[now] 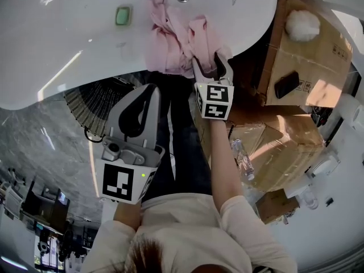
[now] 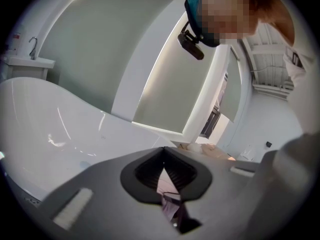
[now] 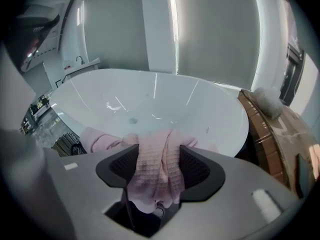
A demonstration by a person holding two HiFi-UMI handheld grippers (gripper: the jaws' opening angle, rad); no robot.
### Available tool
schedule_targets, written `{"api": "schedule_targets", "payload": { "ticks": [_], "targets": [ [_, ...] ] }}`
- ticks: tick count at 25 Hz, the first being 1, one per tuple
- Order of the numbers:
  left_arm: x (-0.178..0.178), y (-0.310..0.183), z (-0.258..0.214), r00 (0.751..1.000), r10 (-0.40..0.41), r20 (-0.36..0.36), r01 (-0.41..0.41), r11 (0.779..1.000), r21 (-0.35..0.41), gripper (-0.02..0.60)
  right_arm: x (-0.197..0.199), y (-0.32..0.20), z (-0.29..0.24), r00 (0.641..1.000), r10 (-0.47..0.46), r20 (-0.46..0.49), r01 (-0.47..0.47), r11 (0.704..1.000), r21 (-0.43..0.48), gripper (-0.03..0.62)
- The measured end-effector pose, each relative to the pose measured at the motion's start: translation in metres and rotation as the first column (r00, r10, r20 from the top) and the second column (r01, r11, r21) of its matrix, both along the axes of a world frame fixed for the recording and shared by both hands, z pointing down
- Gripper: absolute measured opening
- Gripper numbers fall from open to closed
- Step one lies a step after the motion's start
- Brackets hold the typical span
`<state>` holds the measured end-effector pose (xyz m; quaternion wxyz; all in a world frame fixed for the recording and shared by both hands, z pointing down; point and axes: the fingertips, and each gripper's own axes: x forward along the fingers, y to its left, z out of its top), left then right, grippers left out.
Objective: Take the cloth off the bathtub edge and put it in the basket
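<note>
A pink waffle cloth [image 1: 176, 38] hangs bunched over the near rim of the white bathtub [image 1: 68, 38]. My right gripper [image 1: 209, 58] sits at the cloth's right side, pointing down at the rim. In the right gripper view the cloth [image 3: 155, 169] fills the gap between both pads, which close on it, and my right gripper [image 3: 157, 151] is shut on it. A dark woven basket [image 1: 91, 110] stands on the floor beside the tub, below and left of the cloth. My left gripper [image 1: 149, 89] hovers by the basket, shut and holding nothing [image 2: 163, 151].
Stacked cardboard boxes [image 1: 296, 50] stand right of the tub, with a white fluffy ball [image 1: 302, 24] and a black object [image 1: 286, 84] on top. A plastic bottle [image 1: 243, 159] lies lower on the boxes. A green item [image 1: 123, 15] rests inside the tub.
</note>
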<state>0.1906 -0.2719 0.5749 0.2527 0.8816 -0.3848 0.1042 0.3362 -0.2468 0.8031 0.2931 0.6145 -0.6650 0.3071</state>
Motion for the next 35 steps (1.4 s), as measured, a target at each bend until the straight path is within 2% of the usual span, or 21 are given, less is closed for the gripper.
{"api": "schedule_targets", "payload": {
  "ticks": [3, 6, 13, 16, 18, 21, 24, 30, 32, 35],
  "targets": [
    [0.003, -0.001, -0.001, 1.000, -0.007, -0.026, 0.006, 0.999, -0.036, 0.048, -0.004, 0.005, -0.001, 1.000, -0.016, -0.024, 0.016, 1.000, -0.023, 0.205],
    [-0.001, -0.003, 0.002, 1.000, 0.022, -0.008, -0.022, 1.000, 0.010, 0.048, -0.006, 0.006, -0.002, 0.999, -0.027, -0.028, 0.026, 0.998, -0.053, 0.152],
    [-0.003, -0.001, 0.003, 0.999, 0.046, -0.002, -0.046, 0.999, 0.011, 0.049, -0.013, 0.012, -0.015, 0.997, 0.032, 0.066, -0.027, 0.997, -0.075, 0.100],
    [-0.001, 0.000, 0.002, 0.999, 0.054, -0.006, -0.054, 0.999, 0.006, 0.049, -0.020, 0.015, -0.032, 0.991, 0.076, 0.114, -0.074, 0.997, -0.022, 0.097],
    [-0.002, 0.001, 0.002, 0.998, 0.067, 0.005, -0.067, 0.997, 0.026, 0.048, -0.022, 0.014, -0.047, 0.976, 0.124, 0.181, -0.130, 0.991, 0.023, 0.097],
    [-0.004, 0.001, -0.005, 0.998, 0.066, 0.012, -0.067, 0.996, 0.052, 0.049, -0.020, 0.011, -0.070, 0.928, 0.205, 0.310, -0.239, 0.968, 0.075, 0.097],
    [-0.004, 0.004, -0.019, 0.998, 0.059, 0.014, -0.060, 0.995, 0.082, 0.048, -0.013, 0.011, -0.098, 0.882, 0.243, 0.404, -0.313, 0.943, 0.115, 0.097],
    [-0.005, 0.015, -0.071, 1.000, 0.018, 0.003, -0.018, 0.982, 0.188, 0.049, -0.003, 0.010, -0.179, 0.829, 0.193, 0.525, -0.358, 0.904, 0.233, 0.097],
    [-0.006, 0.026, -0.097, 1.000, 0.004, 0.001, -0.004, 0.972, 0.234, 0.048, 0.001, 0.014, -0.213, 0.828, 0.157, 0.538, -0.351, 0.893, 0.280, 0.097],
    [-0.006, 0.042, -0.139, 1.000, -0.020, -0.001, 0.019, 0.952, 0.306, 0.048, 0.004, 0.024, -0.269, 0.848, 0.095, 0.521, -0.317, 0.879, 0.356, 0.097]
  ]
}}
